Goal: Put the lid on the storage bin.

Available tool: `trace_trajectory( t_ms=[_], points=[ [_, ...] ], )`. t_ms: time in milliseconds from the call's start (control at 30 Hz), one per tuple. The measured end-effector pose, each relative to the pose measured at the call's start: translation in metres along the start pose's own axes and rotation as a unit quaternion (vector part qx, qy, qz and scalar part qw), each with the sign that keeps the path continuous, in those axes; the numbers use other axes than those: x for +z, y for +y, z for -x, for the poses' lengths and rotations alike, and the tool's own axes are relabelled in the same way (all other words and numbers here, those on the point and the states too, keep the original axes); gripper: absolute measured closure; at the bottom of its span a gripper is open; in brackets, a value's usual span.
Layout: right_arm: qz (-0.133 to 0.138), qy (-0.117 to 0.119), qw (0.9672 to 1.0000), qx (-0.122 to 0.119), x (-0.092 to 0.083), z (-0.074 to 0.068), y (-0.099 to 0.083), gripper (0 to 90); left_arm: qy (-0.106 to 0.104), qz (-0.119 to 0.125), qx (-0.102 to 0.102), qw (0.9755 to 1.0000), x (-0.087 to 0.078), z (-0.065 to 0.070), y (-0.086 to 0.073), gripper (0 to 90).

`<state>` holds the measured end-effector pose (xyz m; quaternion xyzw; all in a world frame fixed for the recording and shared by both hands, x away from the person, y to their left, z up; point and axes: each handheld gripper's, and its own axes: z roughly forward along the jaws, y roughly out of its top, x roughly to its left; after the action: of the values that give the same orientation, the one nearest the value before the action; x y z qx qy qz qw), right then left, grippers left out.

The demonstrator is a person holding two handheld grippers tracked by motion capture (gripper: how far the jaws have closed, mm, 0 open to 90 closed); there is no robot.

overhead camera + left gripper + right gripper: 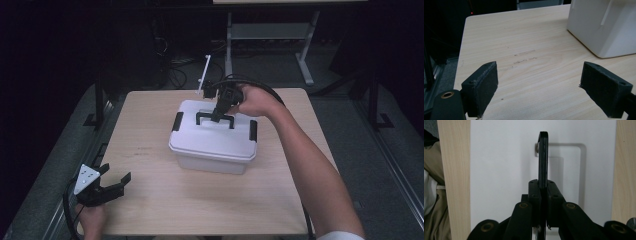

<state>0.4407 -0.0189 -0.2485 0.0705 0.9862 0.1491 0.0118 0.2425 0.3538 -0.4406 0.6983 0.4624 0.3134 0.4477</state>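
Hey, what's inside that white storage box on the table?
Its contents are hidden: the white lid covers the box, with black latches at both ends. On top, the right claw is clamped on the raised black handle.

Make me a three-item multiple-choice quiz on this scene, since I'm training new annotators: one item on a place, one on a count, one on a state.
1. Where does the left gripper sit?
A. Over the table's near left corner
B. On the box lid
C. Behind the box

2. How many black side latches show on the white box in the high view?
A. None
B. Two
C. Five

3. What are the right gripper's fingers doing?
A. Spread wide above the table
B. Clamped on the black handle
C. Holding a cloth

Answers: 1 A, it hovers by the wooden table's near left edge; 2 B, one latch at each end of the lid; 3 B, the right gripper view shows the handle pinched between them.
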Motion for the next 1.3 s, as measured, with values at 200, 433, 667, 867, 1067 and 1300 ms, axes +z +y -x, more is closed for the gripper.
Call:
trace_trajectory(
  t_ms=[200, 433, 667, 867, 1067, 1300],
  points=[
    [-0.003, -0.004, 1.0, 0.002, 0.006, 0.004, 0.0, 83.9, 0.001, 0.002, -0.002, 1.0, -0.001, -0.001, 0.0, 13.7],
    [-0.002, -0.004, 1.0, 0.0, 0.011, 0.007, 0.002, 83.9, 0.001, 0.003, -0.001, 1.0, -0.001, -0.001, 0.0, 13.7],
    [-0.007, -0.006, 1.0, 0.002, 0.015, 0.011, 0.002, 83.9, 0.001, 0.003, -0.003, 1.0, -0.002, -0.001, 0.0, 13.7],
    [-0.007, -0.006, 1.0, 0.001, 0.017, 0.012, 0.003, 83.9, 0.0, 0.004, -0.001, 1.0, -0.001, 0.0, 0.0, 13.7],
    [-0.005, -0.005, 1.0, 0.0, 0.019, 0.012, 0.003, 83.8, 0.001, 0.003, -0.003, 1.0, -0.002, 0.0, 0.0, 13.7],
    [-0.005, -0.004, 1.0, 0.0, 0.02, 0.012, 0.002, 83.6, 0.002, 0.003, -0.003, 1.0, -0.003, 0.0, 0.0, 13.7]
  ],
)
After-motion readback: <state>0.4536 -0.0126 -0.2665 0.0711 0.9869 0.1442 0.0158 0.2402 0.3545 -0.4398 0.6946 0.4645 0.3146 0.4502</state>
